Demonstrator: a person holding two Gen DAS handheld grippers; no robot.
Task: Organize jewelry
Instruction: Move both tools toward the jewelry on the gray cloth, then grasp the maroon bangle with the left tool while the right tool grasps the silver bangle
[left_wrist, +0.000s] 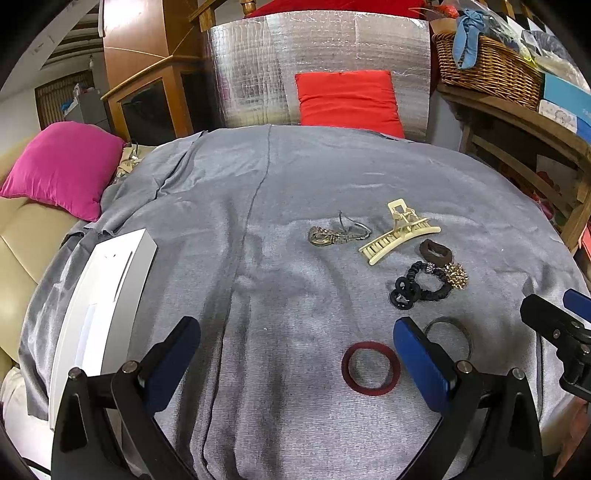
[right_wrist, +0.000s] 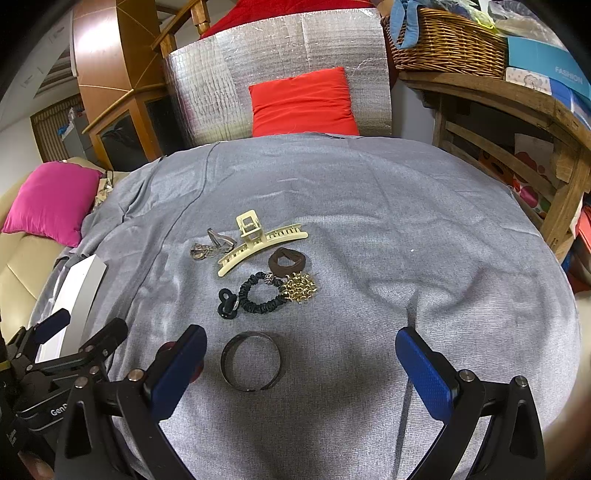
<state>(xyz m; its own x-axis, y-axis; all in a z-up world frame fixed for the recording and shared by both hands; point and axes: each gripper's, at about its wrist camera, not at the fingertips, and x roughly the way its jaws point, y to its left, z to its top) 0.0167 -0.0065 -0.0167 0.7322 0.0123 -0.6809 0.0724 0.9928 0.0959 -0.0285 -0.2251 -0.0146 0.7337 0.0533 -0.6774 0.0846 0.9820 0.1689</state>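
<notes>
Both pairs of jaws stand wide apart and hold nothing: our left gripper (left_wrist: 295, 350) hovers low over the grey cloth (left_wrist: 295, 192), and our right gripper (right_wrist: 301, 365) hovers beside it. We judge the sorting has not really begun, since every piece lies loose on the cloth. Nearest us, the dark red ring (left_wrist: 370, 368) lies flat between the left fingers, closer to the right-hand one, and the dark metal bangle (right_wrist: 251, 361) lies just inside the right gripper's left finger. Farther out sits the cluster: the black scrunchie (right_wrist: 258, 293) touching the gold spiky piece (right_wrist: 300, 288), the brown hair tie (right_wrist: 288, 261) just behind them, the cream claw clip (right_wrist: 260, 242) beyond that, and a small chain bracelet (left_wrist: 334, 234) to its left. The white box (left_wrist: 99, 306) at the cloth's left edge looks like the likely destination, though we cannot see any opening. The next move, we think, calls for lowering onto one flat ring and pinching its rim; thin rings on soft cloth may slip or drag a fold with them. Open cloth stretches wide to the right and the far side, so there is room, but the two grippers sit near each other, and the box overhangs the left edge.
</notes>
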